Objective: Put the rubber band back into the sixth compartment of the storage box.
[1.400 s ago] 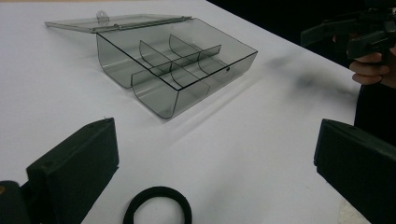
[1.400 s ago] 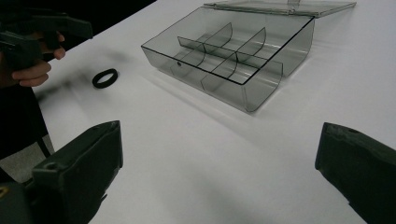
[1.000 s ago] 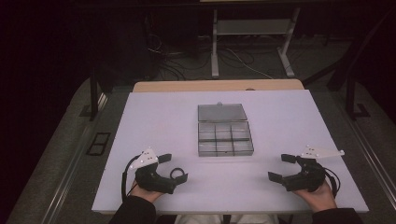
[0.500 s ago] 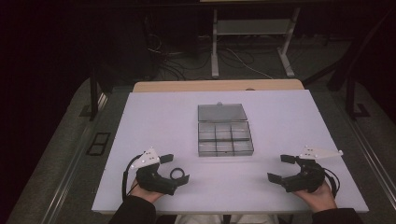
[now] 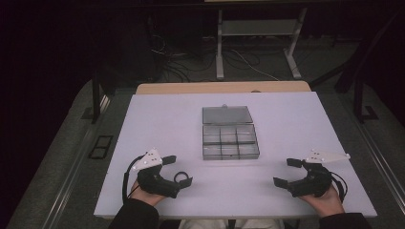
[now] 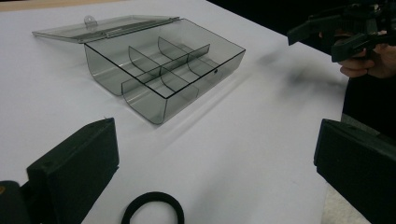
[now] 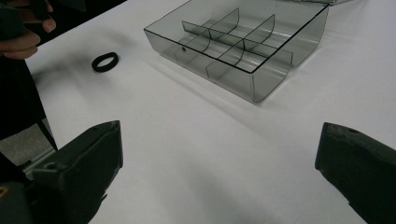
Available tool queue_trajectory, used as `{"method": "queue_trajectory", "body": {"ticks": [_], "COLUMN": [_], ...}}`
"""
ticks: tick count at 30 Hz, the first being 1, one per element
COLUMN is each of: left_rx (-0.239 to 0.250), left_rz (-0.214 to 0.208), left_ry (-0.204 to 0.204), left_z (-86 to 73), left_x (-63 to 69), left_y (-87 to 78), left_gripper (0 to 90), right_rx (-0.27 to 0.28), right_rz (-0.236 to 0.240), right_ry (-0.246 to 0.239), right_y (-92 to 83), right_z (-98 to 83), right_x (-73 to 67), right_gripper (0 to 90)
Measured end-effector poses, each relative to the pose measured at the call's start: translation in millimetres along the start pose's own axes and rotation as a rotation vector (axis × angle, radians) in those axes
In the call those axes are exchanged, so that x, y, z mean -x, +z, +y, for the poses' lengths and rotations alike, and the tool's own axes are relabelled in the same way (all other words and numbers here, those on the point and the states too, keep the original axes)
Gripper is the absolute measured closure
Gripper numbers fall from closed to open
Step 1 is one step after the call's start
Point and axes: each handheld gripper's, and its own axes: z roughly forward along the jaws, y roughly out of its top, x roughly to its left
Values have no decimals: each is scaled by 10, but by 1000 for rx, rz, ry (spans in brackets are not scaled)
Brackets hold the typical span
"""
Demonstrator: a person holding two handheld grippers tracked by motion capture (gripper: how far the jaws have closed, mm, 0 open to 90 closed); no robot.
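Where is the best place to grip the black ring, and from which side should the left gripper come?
Probably from above: the black ring lies flat on the table, so one jaw of the open left gripper goes inside the hole and pinches its band.

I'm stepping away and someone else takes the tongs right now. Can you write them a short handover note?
Left tongs: open, holding nothing, low over the near left of the white table, with the black ring lying on the table between the jaws.
Right tongs: open, empty, near right of the table.
Clear compartment box: mid-table, lid folded back flat; its compartments look empty.
Done: box is open, left tongs are lined up on the ring.
Left: the ring is not yet gripped. Likely next is to close on it and carry it to a compartment.
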Motion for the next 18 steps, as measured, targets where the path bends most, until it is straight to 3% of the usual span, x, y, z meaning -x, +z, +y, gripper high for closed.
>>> {"method": "queue_trajectory", "body": {"ticks": [18], "left_rx": [-83], "left_rz": [8], "left_ry": [-7], "left_z": [137], "left_x": [-172], "left_y": [-2], "left_gripper": [0], "right_rx": [-9], "right_rz": [-6], "right_ry": [-5], "right_y": [0], "right_z": [-5], "right_x": [0], "right_gripper": [2]}}
